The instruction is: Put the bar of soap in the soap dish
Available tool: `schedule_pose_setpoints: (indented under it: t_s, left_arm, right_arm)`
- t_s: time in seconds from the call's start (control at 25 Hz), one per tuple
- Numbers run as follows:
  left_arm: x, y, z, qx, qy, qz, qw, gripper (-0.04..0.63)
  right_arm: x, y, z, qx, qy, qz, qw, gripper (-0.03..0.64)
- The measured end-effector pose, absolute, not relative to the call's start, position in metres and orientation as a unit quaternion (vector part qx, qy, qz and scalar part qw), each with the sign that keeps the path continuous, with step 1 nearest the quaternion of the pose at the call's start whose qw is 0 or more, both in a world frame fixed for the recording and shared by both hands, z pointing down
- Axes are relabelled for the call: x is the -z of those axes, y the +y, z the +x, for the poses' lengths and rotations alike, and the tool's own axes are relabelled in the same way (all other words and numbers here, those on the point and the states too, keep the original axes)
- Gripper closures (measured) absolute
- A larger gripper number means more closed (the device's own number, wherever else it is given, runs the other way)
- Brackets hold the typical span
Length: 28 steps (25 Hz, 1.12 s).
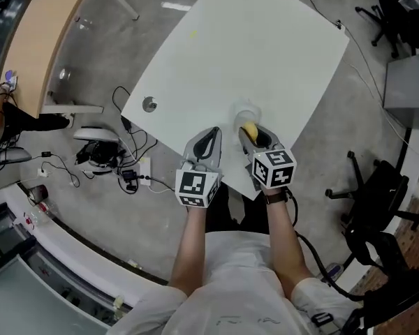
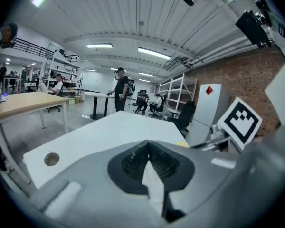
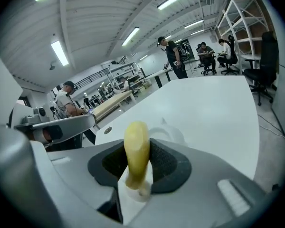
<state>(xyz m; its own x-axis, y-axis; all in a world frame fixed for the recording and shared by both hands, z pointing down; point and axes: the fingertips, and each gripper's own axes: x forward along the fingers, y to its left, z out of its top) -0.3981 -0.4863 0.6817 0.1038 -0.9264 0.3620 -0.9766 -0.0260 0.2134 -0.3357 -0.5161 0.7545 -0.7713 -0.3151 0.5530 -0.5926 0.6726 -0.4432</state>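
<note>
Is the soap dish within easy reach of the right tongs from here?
Probably yes. The right tongs, clamped on the soap, sit just short of the soap dish, with nothing between them. The left tongs are off to the side.

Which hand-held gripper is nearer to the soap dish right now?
Right. The right hand-held gripper, shut on the bar of soap, is just at the near edge of the soap dish; the left hand-held gripper, shut and empty, is off to its left.
</note>
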Motion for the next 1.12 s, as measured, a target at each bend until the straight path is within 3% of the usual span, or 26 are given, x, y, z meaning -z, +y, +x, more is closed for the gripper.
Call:
schedule_pose_setpoints:
  t_s: [0.36,0.4,0.44,0.48,0.56,0.76,0.88,1.12]
  left_arm:
    - [-0.707,-0.514,-0.397,-0.063,-0.653,0.719,0.230,0.595]
    - [-0.711,-0.514,-0.399,-0.065,-0.652,0.719,0.231,0.594]
    - [-0.713,-0.514,-0.401,-0.065,-0.652,0.719,0.232,0.595]
    - [-0.714,-0.514,-0.403,-0.064,-0.652,0.719,0.233,0.595]
    - [-0.710,-0.514,-0.407,-0.060,-0.653,0.718,0.231,0.595]
    - [-0.682,-0.521,-0.412,-0.053,-0.648,0.728,0.215,0.595]
    - [-0.649,-0.529,-0.417,-0.047,-0.649,0.735,0.191,0.595]
    - [-0.586,-0.526,-0.422,-0.035,-0.624,0.767,0.144,0.595]
  right_arm:
    - [-0.769,-0.545,-0.351,-0.295,-0.891,0.254,0.233,0.494]
    - [-0.767,-0.546,-0.353,-0.279,-0.897,0.255,0.229,0.450]
    - [-0.764,-0.546,-0.354,-0.262,-0.902,0.258,0.227,0.358]
    - [-0.760,-0.548,-0.354,-0.247,-0.905,0.265,0.225,0.339]
    - [-0.747,-0.555,-0.351,-0.229,-0.905,0.289,0.213,0.350]
    - [-0.702,-0.568,-0.342,-0.216,-0.911,0.304,0.177,0.462]
    - [-0.672,-0.570,-0.337,-0.215,-0.916,0.297,0.164,0.606]
    - [-0.591,-0.542,-0.364,-0.145,-0.948,0.258,0.117,0.607]
